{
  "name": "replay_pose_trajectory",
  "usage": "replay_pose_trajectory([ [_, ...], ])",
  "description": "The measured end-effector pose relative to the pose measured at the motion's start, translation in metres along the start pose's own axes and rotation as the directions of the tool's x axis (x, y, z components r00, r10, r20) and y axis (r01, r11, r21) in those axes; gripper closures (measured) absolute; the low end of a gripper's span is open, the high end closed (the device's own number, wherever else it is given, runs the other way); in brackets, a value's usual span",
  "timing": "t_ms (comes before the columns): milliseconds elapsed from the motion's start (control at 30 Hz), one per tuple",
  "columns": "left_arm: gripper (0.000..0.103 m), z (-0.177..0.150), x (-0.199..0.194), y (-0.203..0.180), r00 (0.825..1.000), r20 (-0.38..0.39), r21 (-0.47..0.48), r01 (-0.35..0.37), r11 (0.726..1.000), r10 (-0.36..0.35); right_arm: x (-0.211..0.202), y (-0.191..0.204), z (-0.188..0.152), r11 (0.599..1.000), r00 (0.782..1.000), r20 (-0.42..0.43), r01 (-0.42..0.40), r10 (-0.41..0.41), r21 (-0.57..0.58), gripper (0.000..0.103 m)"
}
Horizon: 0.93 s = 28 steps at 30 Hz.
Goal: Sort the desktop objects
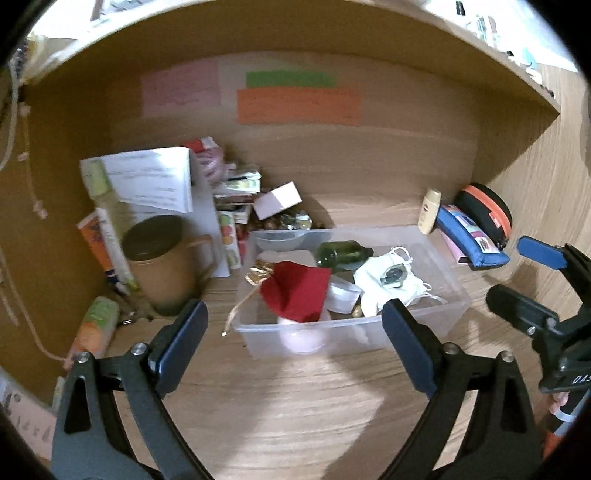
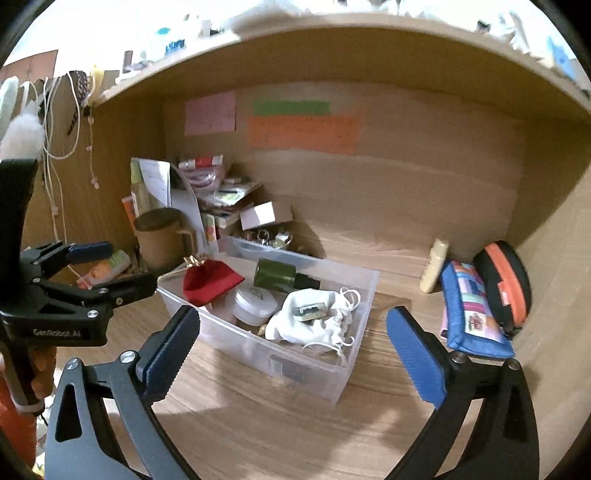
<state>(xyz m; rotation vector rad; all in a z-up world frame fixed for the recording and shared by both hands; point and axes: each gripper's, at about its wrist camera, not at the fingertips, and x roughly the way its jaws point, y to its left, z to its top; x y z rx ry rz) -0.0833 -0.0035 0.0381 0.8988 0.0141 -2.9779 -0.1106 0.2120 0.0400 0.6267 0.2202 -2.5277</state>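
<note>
Both tools gape empty: left tool (image 1: 295, 325) faces the bin (image 1: 439, 314) dead ahead at mid-surface, while the blue pouch (image 2: 474, 314), long axis running away, lies just right of the right tool (image 2: 293, 339), the nearer one.

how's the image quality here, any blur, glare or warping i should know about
Left wrist view: strong fisheye bending of the shelf edge, soft blur on the brown mug, a bright patch on the desk before the clear bin. Right wrist view: same warping, blown-out white above the shelf, sticky notes too blurred to read.
</note>
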Motion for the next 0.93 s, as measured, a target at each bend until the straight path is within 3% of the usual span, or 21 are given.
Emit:
replay_pose_trajectory([
  [433, 0.002, -0.024, -0.054, -0.003, 0.995, 0.087, -0.032, -0.049, 0.998, 0.051, -0.049, 0.025, -0.019, 0.999, 0.998, 0.058, 0.028, -0.029, 0.023, 0.0],
  [933, 0.001, -0.037, -0.054, -0.02, 0.995, 0.09, -0.007, -0.029, 1.0, 0.029, -0.048, 0.013, -0.035, 0.996, 0.999, 0.014, 0.036, -0.038, 0.082, 0.0],
])
